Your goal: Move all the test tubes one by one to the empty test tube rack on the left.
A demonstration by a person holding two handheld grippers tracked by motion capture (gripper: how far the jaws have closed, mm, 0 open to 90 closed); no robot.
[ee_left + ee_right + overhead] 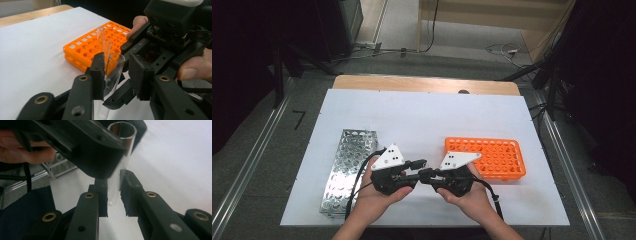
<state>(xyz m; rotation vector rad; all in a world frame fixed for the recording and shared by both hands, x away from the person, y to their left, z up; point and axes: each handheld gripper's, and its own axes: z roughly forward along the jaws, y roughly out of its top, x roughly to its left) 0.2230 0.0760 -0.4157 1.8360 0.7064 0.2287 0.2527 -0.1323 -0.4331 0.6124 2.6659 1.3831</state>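
Standing between both tools, a glass test tube (113, 75) is pinched by the right tool (113, 195), the left tool (117, 72) spread around it.

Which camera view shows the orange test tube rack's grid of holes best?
The high view: the whole orange test tube rack lies open to the camera, right of the right tool. The left gripper view shows one corner with two tubes in it, the rest hidden behind the tools.
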